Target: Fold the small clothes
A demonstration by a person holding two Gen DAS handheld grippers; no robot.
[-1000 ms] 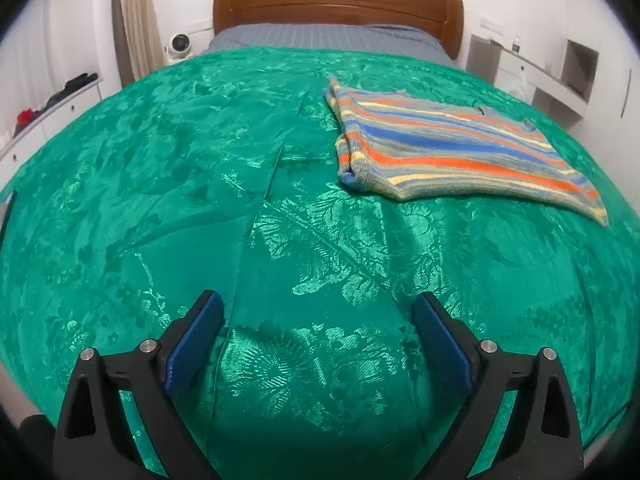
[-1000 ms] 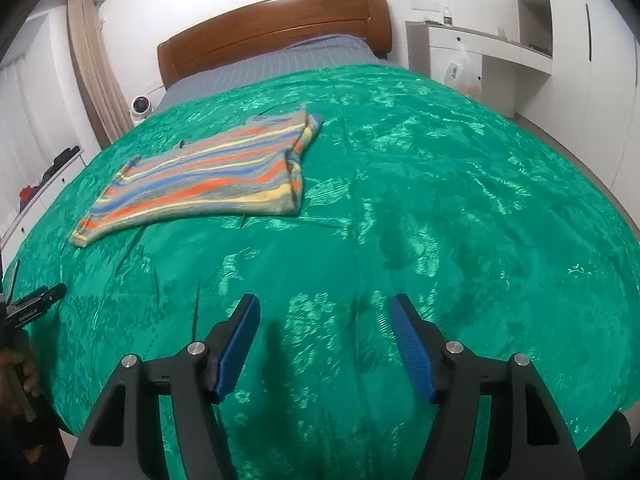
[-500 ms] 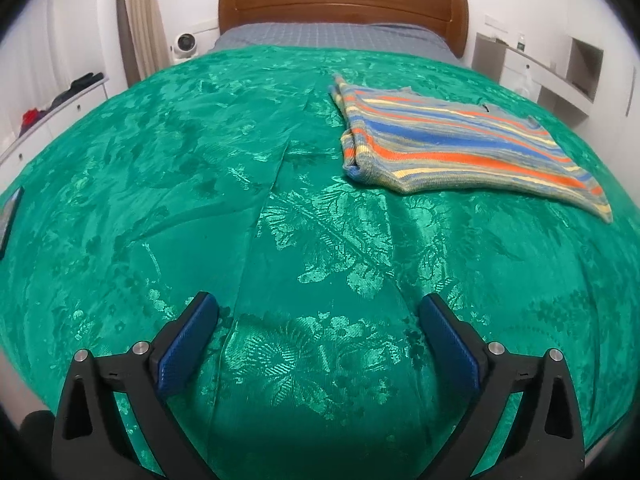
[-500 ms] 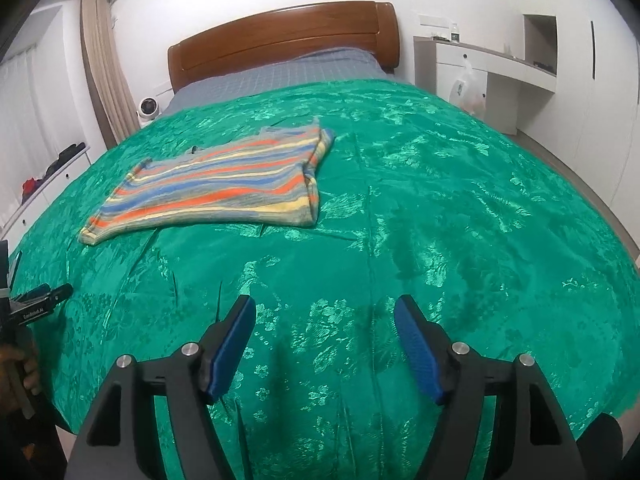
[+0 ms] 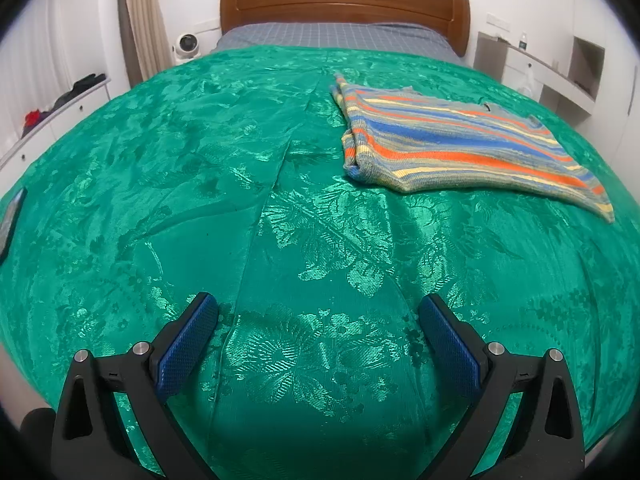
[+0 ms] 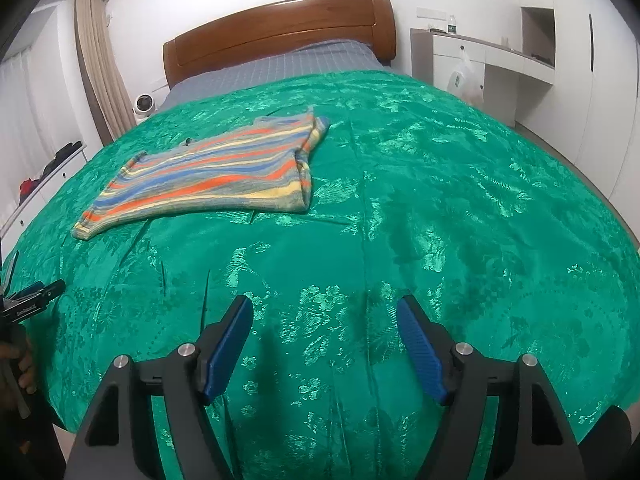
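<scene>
A striped sweater [image 5: 460,148], in blue, orange and yellow bands, lies folded flat on the green bedspread [image 5: 280,200], well ahead of my left gripper [image 5: 318,308] and to its right. That gripper is open, with only bedspread between its blue pads. In the right wrist view the same sweater [image 6: 216,172] lies ahead and to the left. My right gripper [image 6: 324,308] hovers open over bare bedspread [image 6: 440,220] near the foot of the bed. The left gripper [image 6: 32,300] shows at the left edge, held by a hand.
A wooden headboard [image 5: 344,4] and grey sheet [image 5: 336,36] close off the far end. A flat dark device [image 5: 10,216] lies at the bed's left edge. A low shelf with clothes [image 5: 60,100] stands left; white desk units [image 6: 480,64] and a plastic bag [image 6: 466,80] stand right.
The right gripper's jaws have spread a little wider. Both views have drifted slightly; the sweater has not moved on the bed.
</scene>
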